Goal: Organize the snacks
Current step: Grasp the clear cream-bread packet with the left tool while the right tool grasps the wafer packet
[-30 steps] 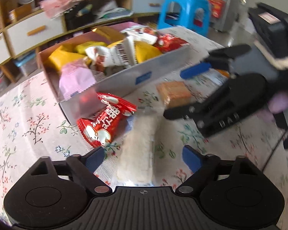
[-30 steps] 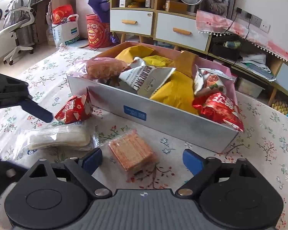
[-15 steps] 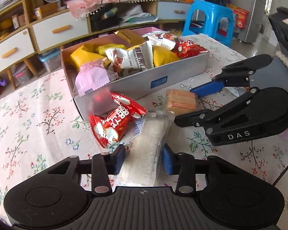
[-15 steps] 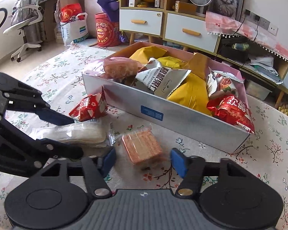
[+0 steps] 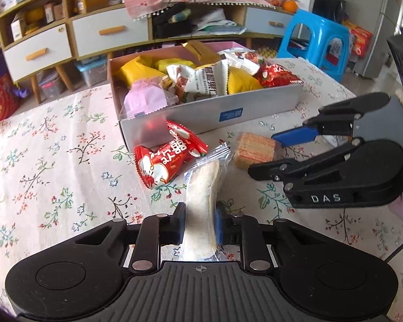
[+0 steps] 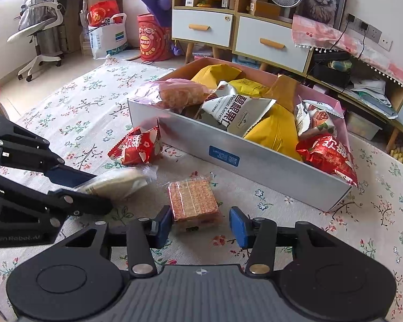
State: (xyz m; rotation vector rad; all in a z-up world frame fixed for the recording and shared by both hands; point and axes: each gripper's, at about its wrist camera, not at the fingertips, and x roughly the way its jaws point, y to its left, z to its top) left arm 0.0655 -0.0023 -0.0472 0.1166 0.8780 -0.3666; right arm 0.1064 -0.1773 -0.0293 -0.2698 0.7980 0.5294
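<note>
My left gripper (image 5: 198, 224) is shut on a long white rice-cracker pack (image 5: 204, 196), whose far end is tilted up off the cloth; it also shows in the right wrist view (image 6: 118, 182). My right gripper (image 6: 200, 226) is open around the near end of an orange wafer pack (image 6: 192, 201) that lies on the table; the left pad (image 6: 164, 226) touches it and the right pad (image 6: 237, 230) stands apart. The wafer also shows in the left wrist view (image 5: 254, 151). A red snack bag (image 5: 169, 158) lies beside the silver snack box (image 5: 255, 107).
The box (image 6: 255, 161) holds several yellow, white and red packs and a pink one. The floral tablecloth (image 5: 53, 161) covers the table. Drawers (image 6: 268, 43) and a blue stool (image 5: 317, 40) stand beyond the table.
My left gripper closed on the white pack and has raised its far end. My right gripper narrowed around the wafer pack and moved in over its near end.
</note>
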